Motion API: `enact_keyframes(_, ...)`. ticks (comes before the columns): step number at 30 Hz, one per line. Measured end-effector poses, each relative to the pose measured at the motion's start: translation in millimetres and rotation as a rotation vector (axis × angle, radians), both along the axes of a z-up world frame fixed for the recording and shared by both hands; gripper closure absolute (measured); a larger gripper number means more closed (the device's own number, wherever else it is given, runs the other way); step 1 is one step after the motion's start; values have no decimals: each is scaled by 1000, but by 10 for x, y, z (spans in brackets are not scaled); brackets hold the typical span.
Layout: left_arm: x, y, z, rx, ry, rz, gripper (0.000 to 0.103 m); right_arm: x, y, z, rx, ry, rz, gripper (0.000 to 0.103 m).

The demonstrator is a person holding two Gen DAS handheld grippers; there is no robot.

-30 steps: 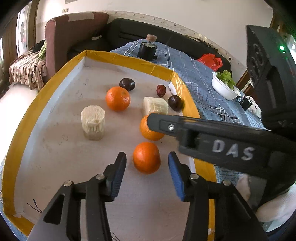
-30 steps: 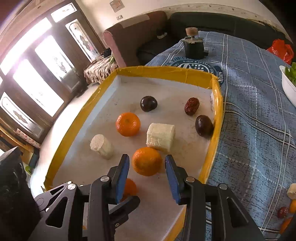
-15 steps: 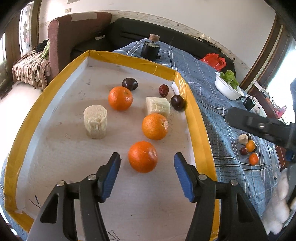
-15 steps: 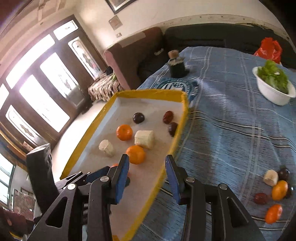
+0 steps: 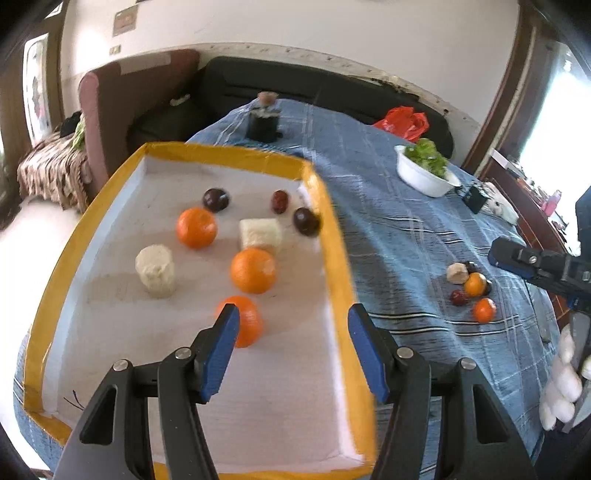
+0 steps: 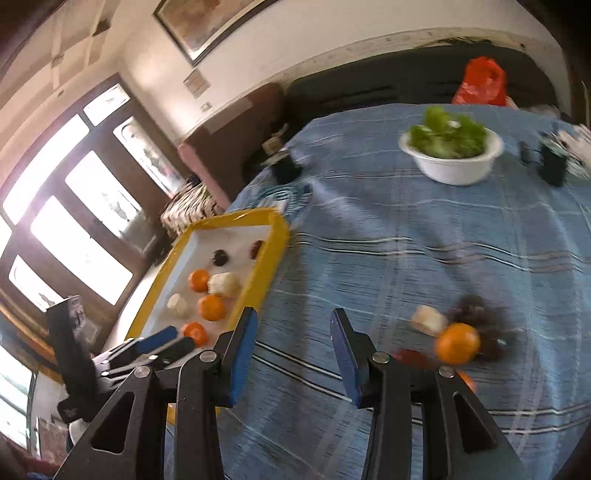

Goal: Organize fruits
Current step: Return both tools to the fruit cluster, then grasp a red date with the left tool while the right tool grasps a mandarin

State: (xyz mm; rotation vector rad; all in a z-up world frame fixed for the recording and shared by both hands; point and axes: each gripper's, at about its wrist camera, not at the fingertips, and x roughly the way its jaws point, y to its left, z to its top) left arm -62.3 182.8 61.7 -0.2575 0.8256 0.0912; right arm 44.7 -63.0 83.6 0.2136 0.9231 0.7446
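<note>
Left wrist view: my left gripper (image 5: 291,343) hangs with its jaws apart and empty, having just widened, over the nearest orange (image 5: 245,319) in the yellow-rimmed tray (image 5: 336,251). My right gripper (image 6: 291,354), also gaping and empty, faces the fruit pile (image 6: 456,341) left on the blue cloth (image 6: 369,258); its orange is small, round and glossy.

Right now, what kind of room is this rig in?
Most likely a home living room. A dark sofa and an upholstered armchair stand behind a table with a blue plaid cloth, and a framed picture hangs on the wall. A white bowl of greens on the table suggests everyday household use.
</note>
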Motion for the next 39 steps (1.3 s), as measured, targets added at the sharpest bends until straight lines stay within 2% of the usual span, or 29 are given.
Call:
enact_keyframes(10,186,-659,117,47,-6,-141,43,110,-821,-235,98,60,-140,58)
enact_keyframes(14,364,-1025,94,60,1,-222,43,196,-947,-351,126,108,-164,56)
enact_keyframes(17,538,-1296,31,58,-4,-286,43,210,-977,-366,138,111,-170,56)
enact_keyframes(22,823,-1665,-173,100,8,-370,44,214,-1070,-363,160,113,-187,56)
enact_keyframes(25,932,-1804,-304,114,28,-404,51,202,-1099,-344,173,114,-192,56)
enact_keyframes(32,1030,-1894,-482,105,41,-425,53,155,-1108,-265,190,96,-179,56)
enact_keyframes(34,1035,-1903,-540,107,42,-431,59,153,-1106,-266,189,95,-178,56)
enact_keyframes(36,1020,-1902,-542,97,27,-440,73,156,-1106,-277,183,96,-179,56)
enact_keyframes(39,1015,-1843,-537,68,21,-430,73,156,-1066,-293,146,93,-183,56)
